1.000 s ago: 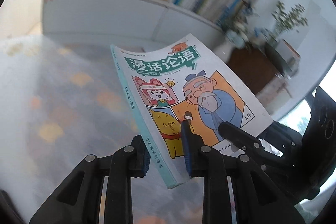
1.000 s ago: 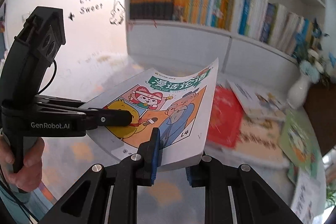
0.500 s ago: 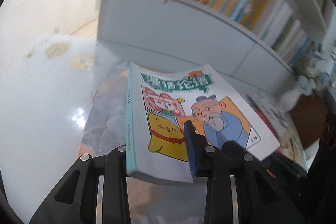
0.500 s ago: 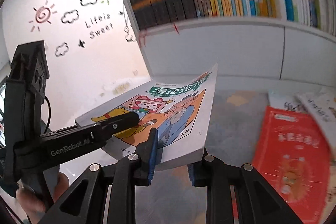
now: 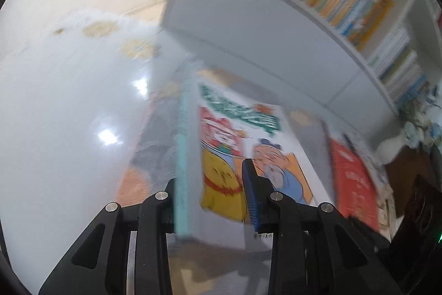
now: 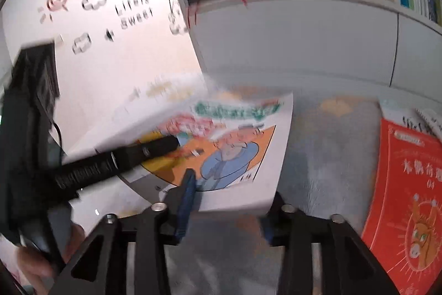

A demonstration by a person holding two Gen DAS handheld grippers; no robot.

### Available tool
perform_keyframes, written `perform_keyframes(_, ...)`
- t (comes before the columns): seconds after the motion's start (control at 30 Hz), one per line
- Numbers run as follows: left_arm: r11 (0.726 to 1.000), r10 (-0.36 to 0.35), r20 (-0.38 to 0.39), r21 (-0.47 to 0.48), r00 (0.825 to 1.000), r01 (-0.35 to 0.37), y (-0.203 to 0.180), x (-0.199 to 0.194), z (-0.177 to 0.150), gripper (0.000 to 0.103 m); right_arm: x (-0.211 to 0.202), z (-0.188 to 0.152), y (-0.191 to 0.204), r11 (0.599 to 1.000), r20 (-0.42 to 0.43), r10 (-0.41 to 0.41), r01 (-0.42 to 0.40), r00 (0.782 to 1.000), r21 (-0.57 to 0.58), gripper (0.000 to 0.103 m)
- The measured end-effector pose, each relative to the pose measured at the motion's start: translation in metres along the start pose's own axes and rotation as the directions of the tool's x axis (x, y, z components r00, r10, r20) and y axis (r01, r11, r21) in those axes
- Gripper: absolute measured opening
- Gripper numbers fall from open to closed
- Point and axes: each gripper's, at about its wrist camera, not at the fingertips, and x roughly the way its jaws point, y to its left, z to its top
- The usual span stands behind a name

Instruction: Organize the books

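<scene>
Your left gripper [image 5: 218,192] pinches the comic book [image 5: 243,154] across its teal spine [image 5: 183,145] edge, one blue pad [image 5: 250,195] flat on the cover, the other finger behind the spine. Book hangs low over the grey patterned rug [image 5: 154,156], cover up, near the white bookshelf [image 5: 248,26]. Your right gripper [image 6: 226,201] has just been opening its jaws: they stand spread with the book's near right corner between them, left pad [image 6: 187,192] close by the cover, right one clear of the page edge; contact is too blurred to tell. In the right wrist view your left gripper's finger [image 6: 149,149] lies across the cover from the left. A red book [image 6: 408,198] lies on the rug to the right, well apart. Both views are motion-blurred
</scene>
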Motion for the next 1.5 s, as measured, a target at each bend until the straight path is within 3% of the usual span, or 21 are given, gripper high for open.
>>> perform_keyframes(0.07, 0.999, -0.003, 0.01, -0.049, 1.0, 0.003, 0.013, -0.003, 0.002, 0.03, 0.007, -0.003, 0.0, 1.0, -0.06, 0.01, -0.01, 0.998, 0.002, 0.049)
perform_keyframes(0.3, 0.982, -0.041, 0.094, -0.182, 0.995, 0.058, 0.048, -0.02, 0.01, 0.031, -0.001, -0.006, -0.003, 0.999, -0.048, 0.042, -0.042, 0.998, 0.009, 0.051)
perform_keyframes(0.4, 0.987, -0.022, 0.075, -0.155, 0.997, 0.034, 0.04, -0.019, 0.013, 0.031, 0.002, 0.0, -0.007, 0.998, -0.068, 0.066, -0.065, 0.996, 0.02, 0.055)
perform_keyframes(0.53, 0.99, -0.072, 0.046, -0.12, 0.996, 0.077, 0.027, -0.016, 0.013, 0.033, 0.001, -0.004, -0.017, 0.995, -0.086, 0.088, -0.083, 0.992, 0.062, 0.056)
perform_keyframes(0.7, 0.997, -0.077, 0.038, 0.001, 0.996, 0.077, -0.01, -0.025, 0.011, 0.034, -0.024, -0.029, -0.018, 0.996, -0.112, 0.048, -0.04, 0.993, 0.078, 0.057)
perform_keyframes(0.8, 0.996, -0.075, 0.067, 0.061, 0.995, 0.071, -0.035, -0.042, 0.007, 0.047, -0.056, -0.06, -0.015, 1.0, -0.147, 0.017, -0.019, 0.989, -0.012, 0.062)
perform_keyframes(0.83, 0.993, -0.09, 0.079, 0.079, 0.993, 0.084, -0.046, -0.048, 0.006, 0.063, -0.071, -0.072, -0.019, 1.0, -0.146, 0.004, -0.009, 0.989, -0.028, 0.062)
perform_keyframes(0.87, 0.99, -0.112, 0.092, 0.1, 0.989, 0.102, -0.057, -0.054, 0.002, 0.087, -0.085, -0.082, -0.025, 1.0, -0.133, -0.005, 0.001, 0.991, -0.031, 0.062)
perform_keyframes(0.93, 0.981, -0.142, 0.12, 0.153, 0.983, 0.123, -0.079, -0.065, -0.009, 0.098, -0.118, -0.096, -0.043, 1.0, -0.081, -0.027, 0.026, 0.996, -0.017, 0.062)
perform_keyframes(1.03, 0.959, -0.148, 0.082, 0.256, 0.986, 0.122, -0.117, -0.072, -0.026, 0.098, -0.163, -0.095, -0.078, 0.996, 0.019, -0.078, 0.077, 0.997, 0.035, 0.072)
perform_keyframes(1.13, 0.938, -0.09, 0.051, 0.341, 0.995, 0.067, -0.15, -0.077, -0.04, 0.098, -0.204, -0.078, -0.119, 0.985, 0.118, -0.071, 0.051, 0.99, 0.163, 0.084)
perform_keyframes(1.17, 0.933, -0.071, 0.062, 0.358, 0.996, 0.044, -0.159, -0.081, -0.044, 0.099, -0.218, -0.075, -0.131, 0.978, 0.165, -0.089, 0.055, 0.982, 0.201, 0.087)
perform_keyframes(1.23, 0.928, -0.068, 0.083, 0.372, 0.994, 0.032, -0.174, -0.085, -0.052, 0.102, -0.24, -0.076, -0.154, 0.959, 0.263, -0.176, 0.104, 0.949, 0.265, 0.101)
perform_keyframes(1.27, 0.93, -0.08, 0.093, 0.365, 0.992, 0.04, -0.179, -0.084, -0.056, 0.102, -0.246, -0.078, -0.163, 0.948, 0.295, -0.219, 0.13, 0.93, 0.292, 0.103)
perform_keyframes(1.3, 0.935, -0.096, 0.097, 0.35, 0.991, 0.056, -0.183, -0.08, -0.06, 0.102, -0.249, -0.084, -0.175, 0.933, 0.313, -0.26, 0.154, 0.913, 0.326, 0.103)
perform_keyframes(1.33, 0.938, -0.11, 0.093, 0.34, 0.99, 0.072, -0.186, -0.075, -0.064, 0.102, -0.245, -0.082, -0.184, 0.925, 0.308, -0.274, 0.162, 0.911, 0.343, 0.103)
perform_keyframes(1.4, 0.941, -0.138, 0.067, 0.32, 0.988, 0.11, -0.193, -0.054, -0.074, 0.102, -0.24, -0.084, -0.199, 0.916, 0.272, -0.276, 0.167, 0.922, 0.366, 0.103)
perform_keyframes(1.5, 0.942, -0.135, 0.062, 0.316, 0.989, 0.108, -0.194, -0.025, -0.09, 0.102, -0.239, -0.086, -0.207, 0.909, 0.267, -0.289, 0.177, 0.919, 0.376, 0.103)
